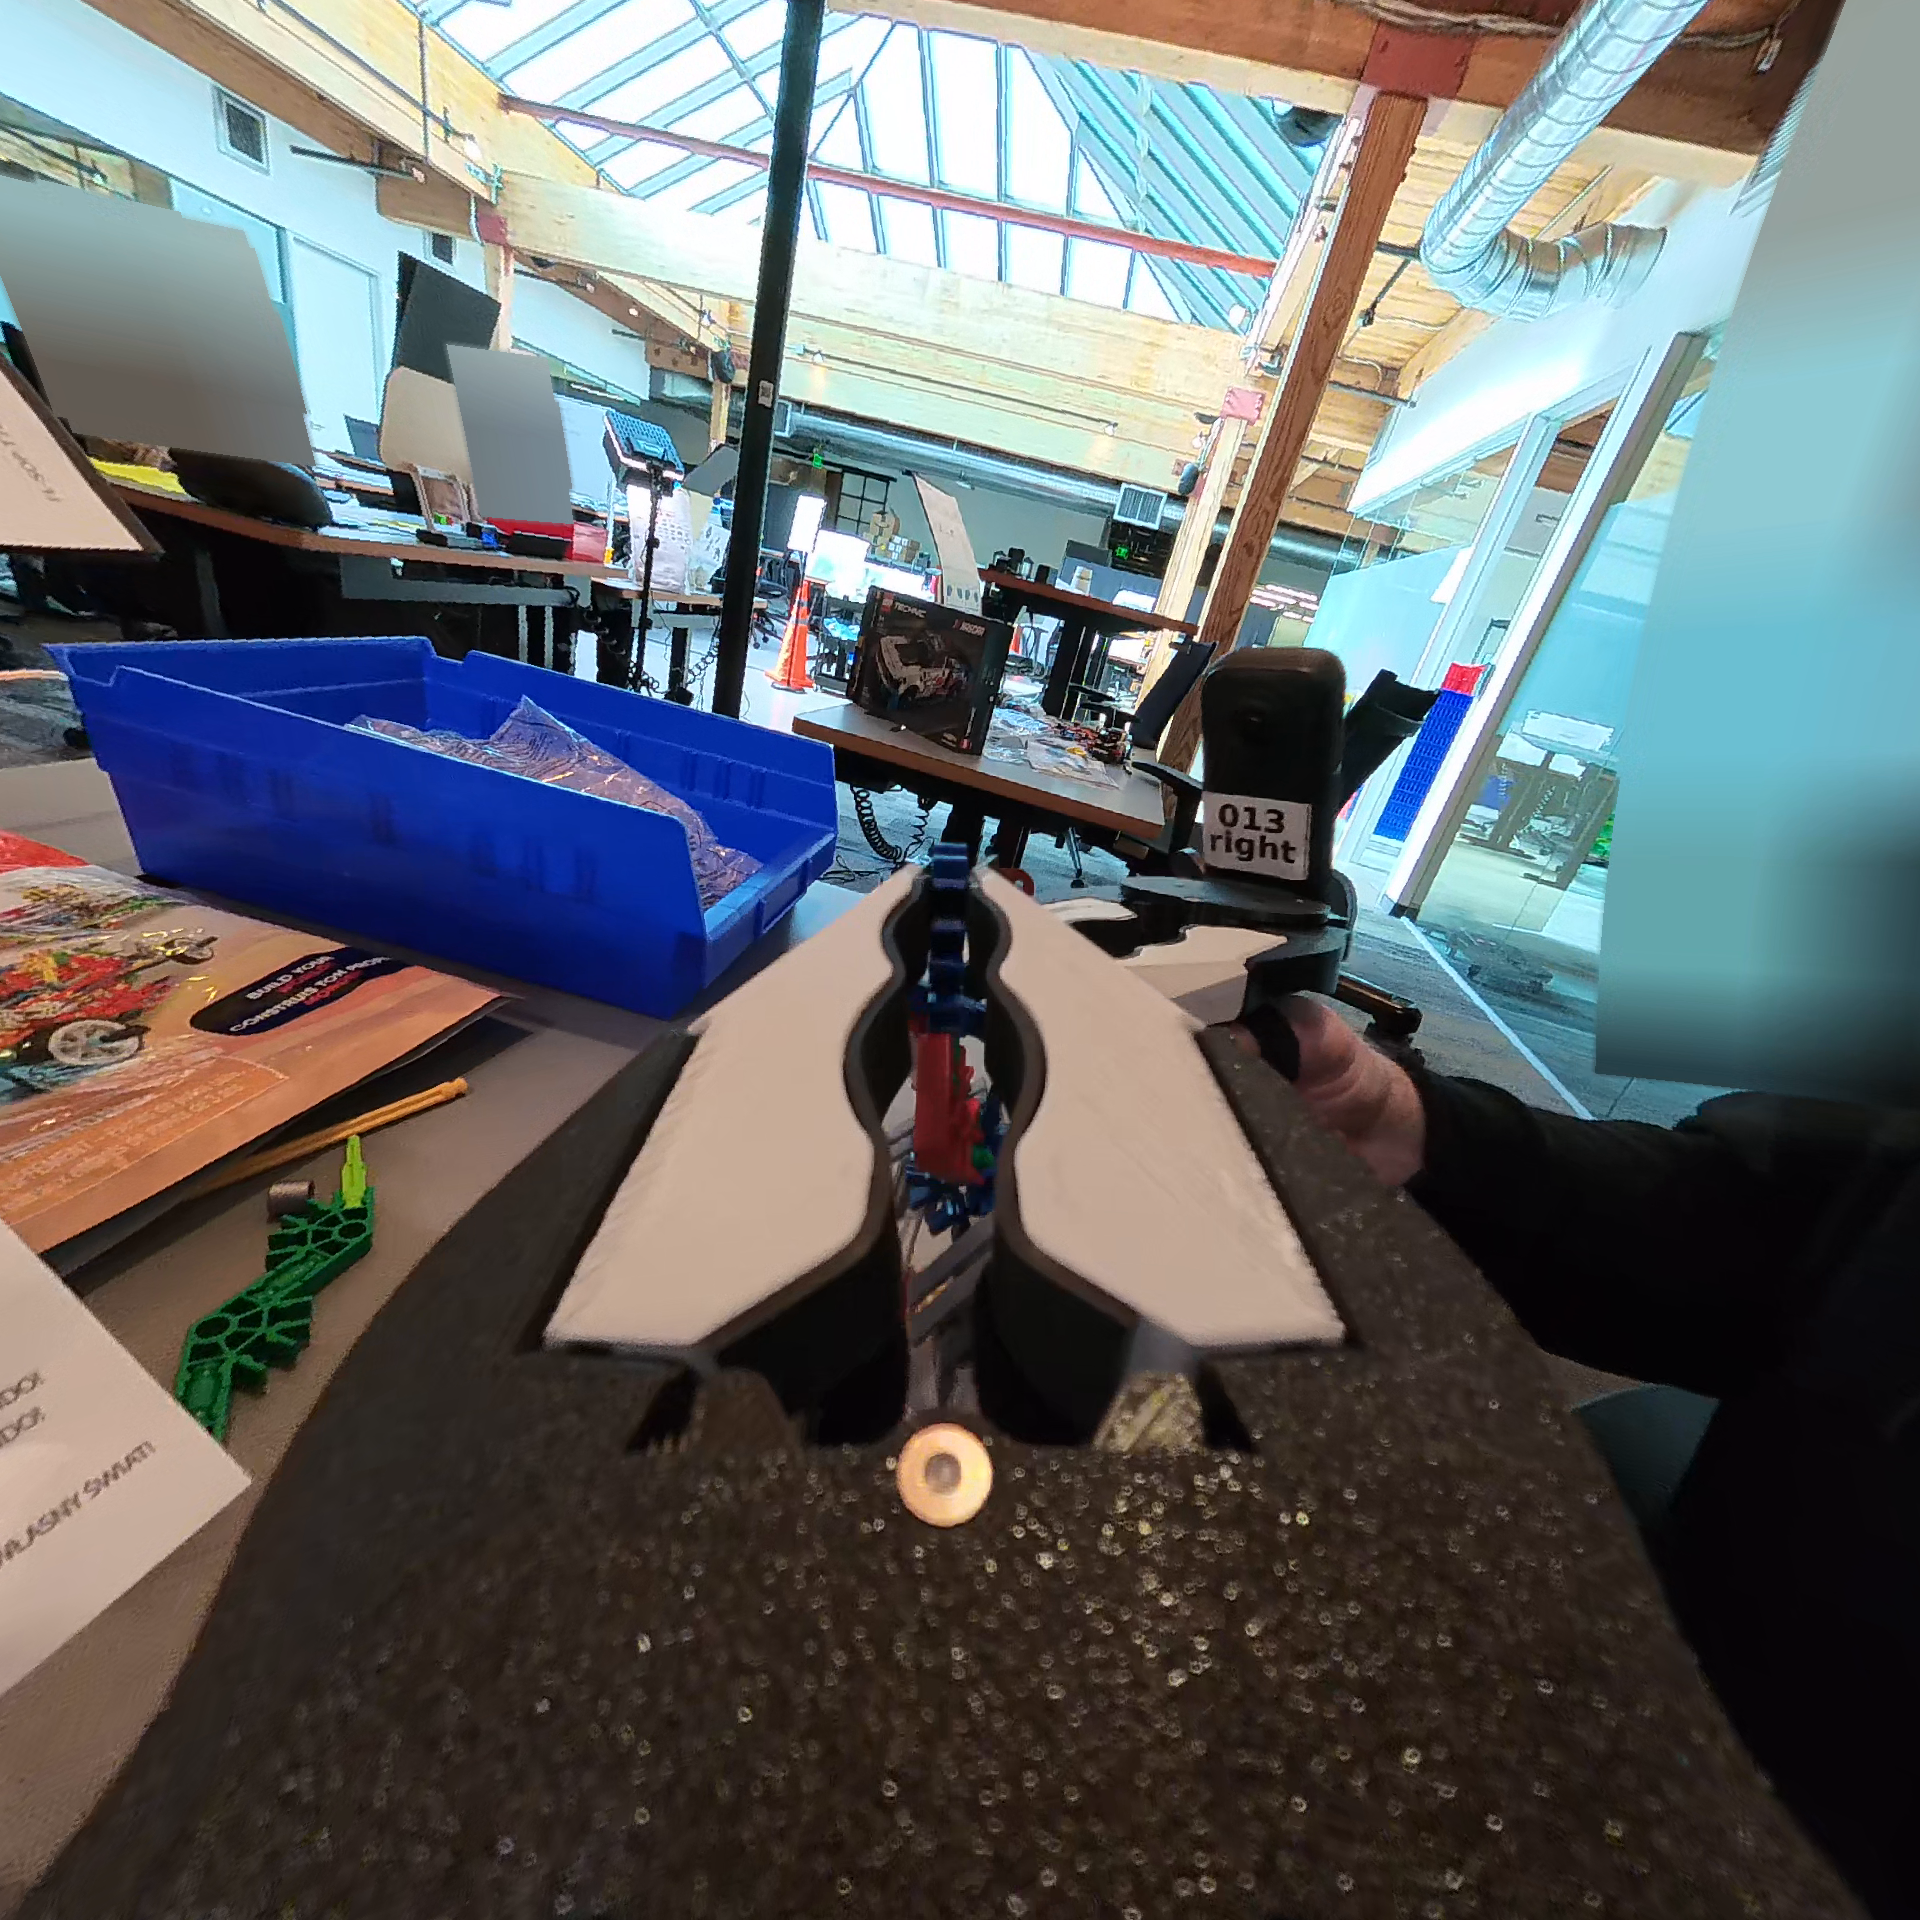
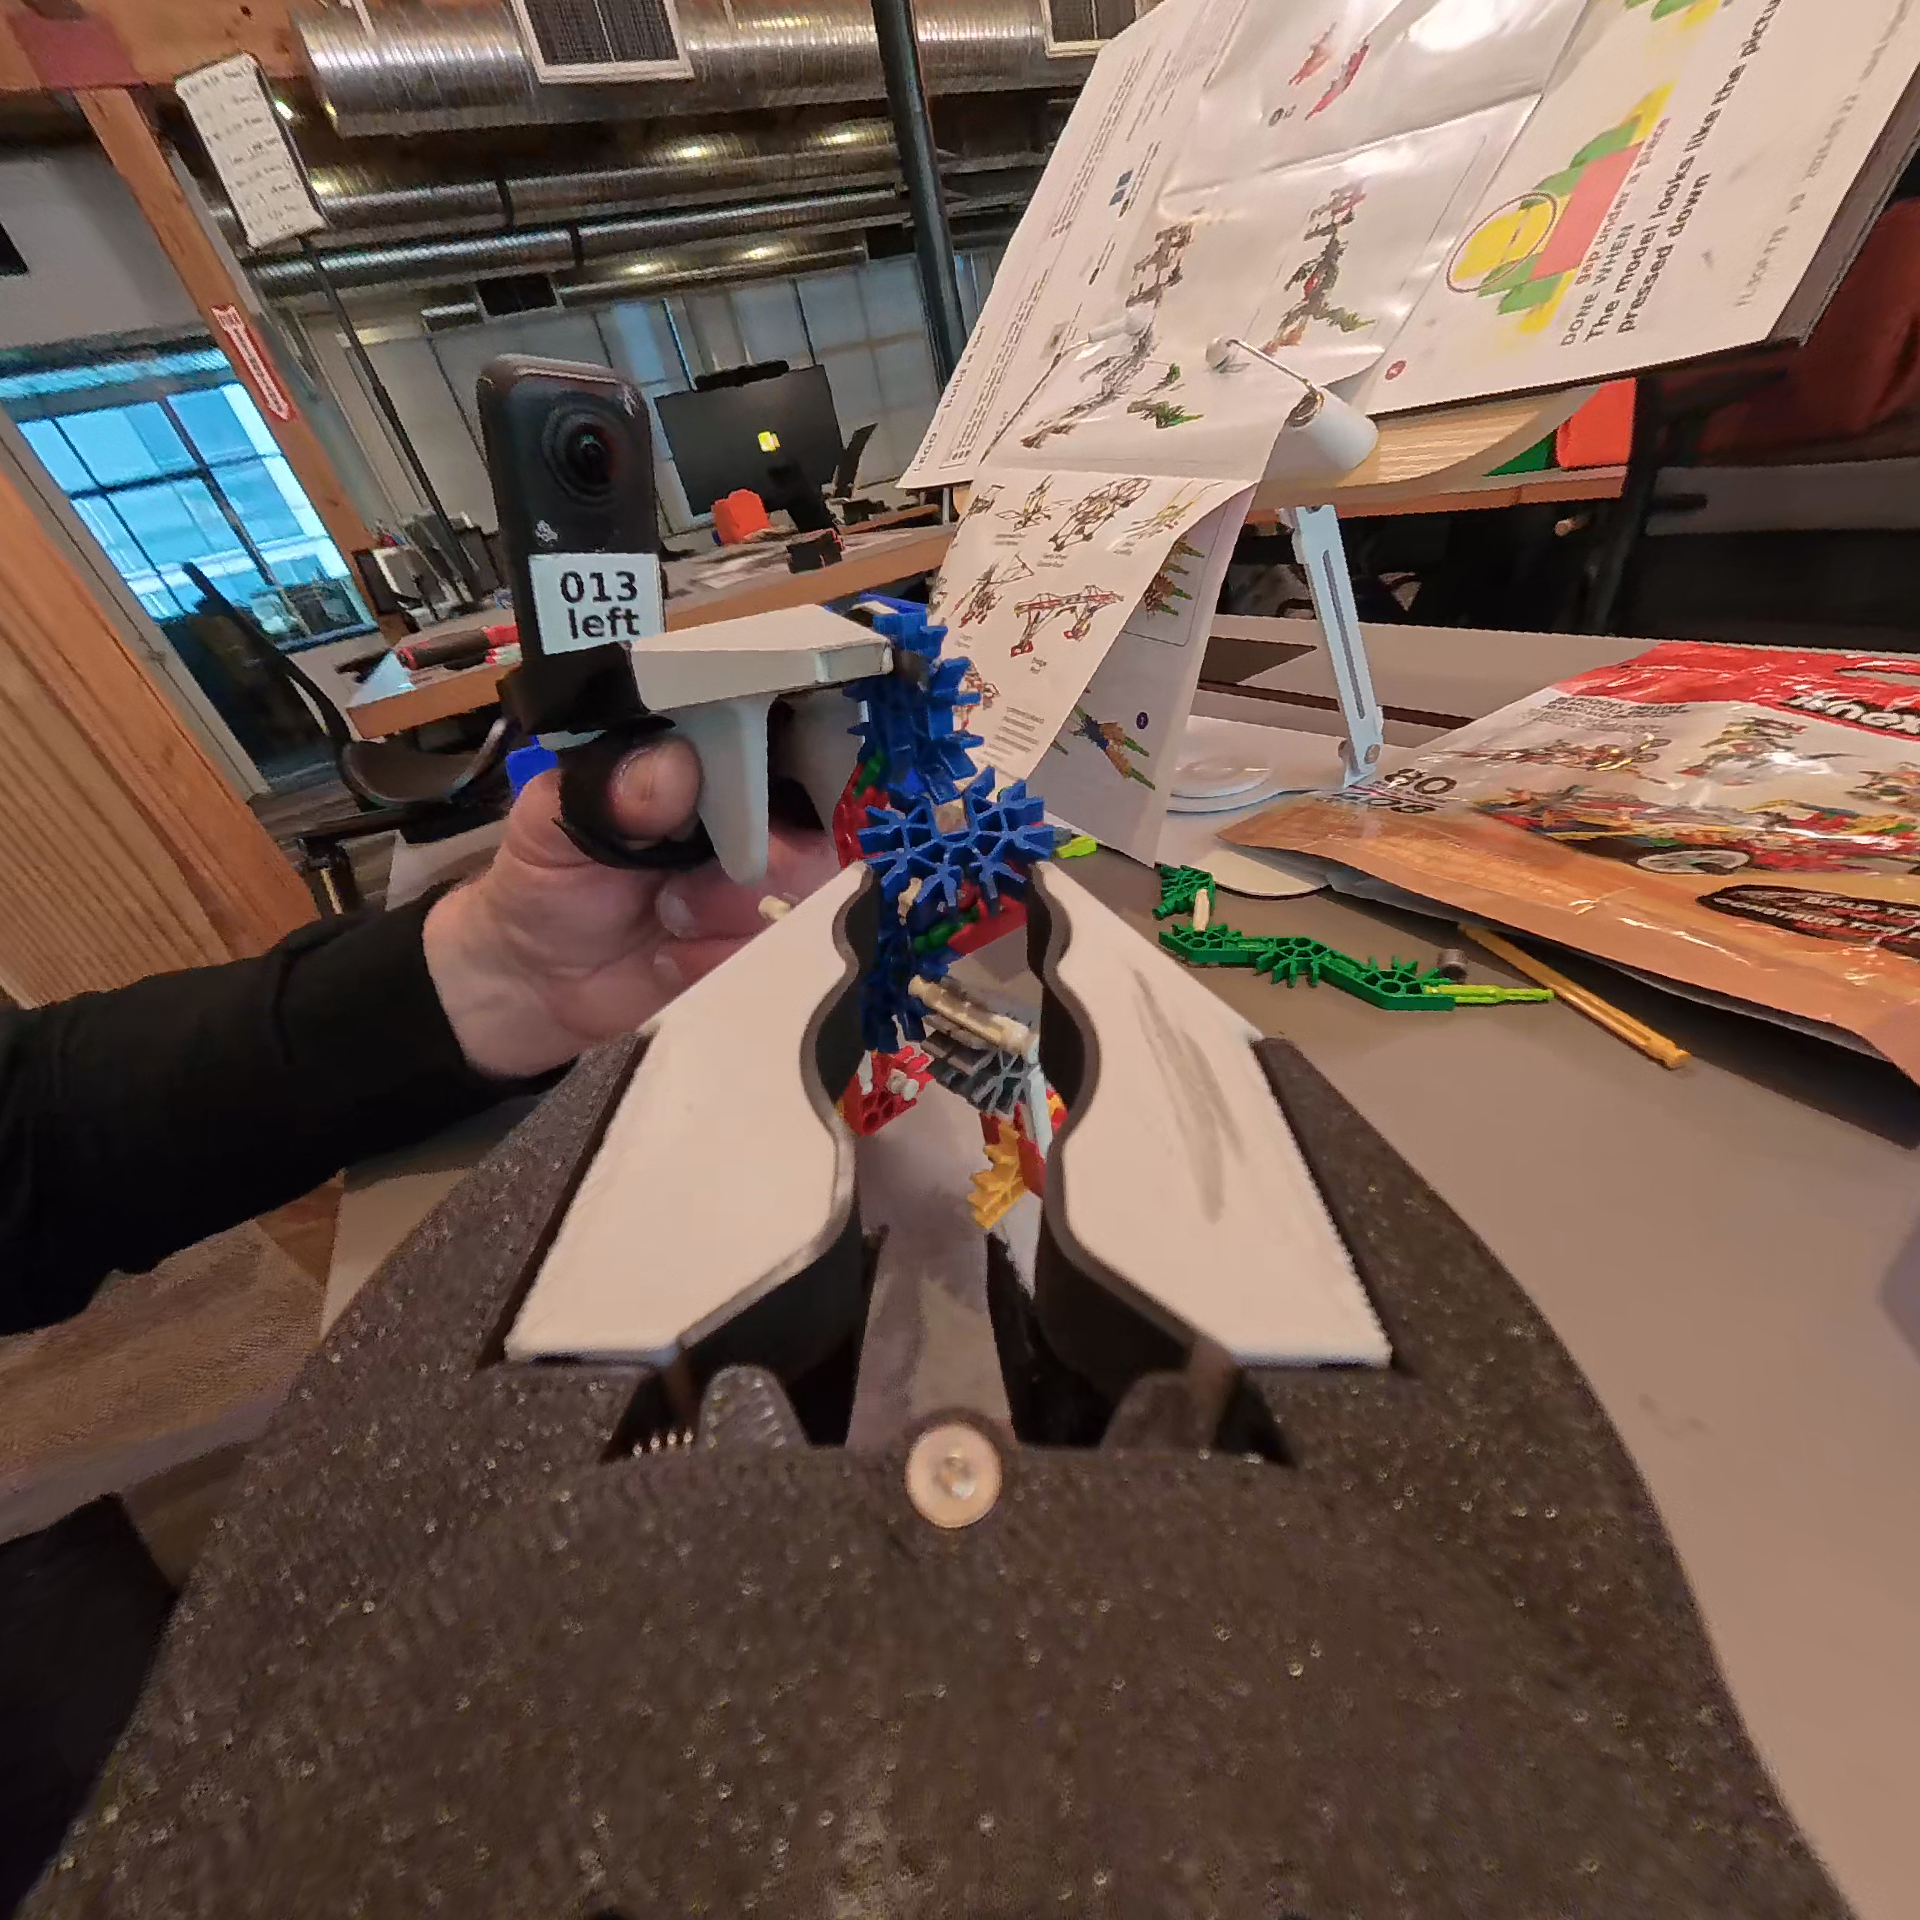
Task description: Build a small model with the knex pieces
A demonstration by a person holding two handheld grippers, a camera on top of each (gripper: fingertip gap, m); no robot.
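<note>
A construction-toy model of blue, red, grey and yellow connectors (image 2: 951, 842) hangs in the air between both grippers. My left gripper (image 1: 948, 883) is shut on its blue upper part, with the red and blue pieces (image 1: 948, 1122) showing in the gap between the fingers. My right gripper (image 2: 951, 888) is shut on a blue snowflake connector lower on the model. The left gripper also shows in the right wrist view (image 2: 831, 665), held by a hand, its tips on the model's top. The right gripper also shows in the left wrist view (image 1: 1195, 935), its tips hidden behind my fingers.
On the grey table (image 2: 1558, 1247) lie a green connector assembly (image 2: 1299, 956), a yellow rod (image 2: 1579, 1013), a small grey piece (image 1: 291, 1200) and the toy's printed bag (image 2: 1662, 831). Instruction sheets (image 2: 1195, 416) hang on a white stand (image 2: 1335, 623). A blue bin (image 1: 416, 831) holds a plastic bag. Across from one pair of fingers to the other is roughly 4 centimetres.
</note>
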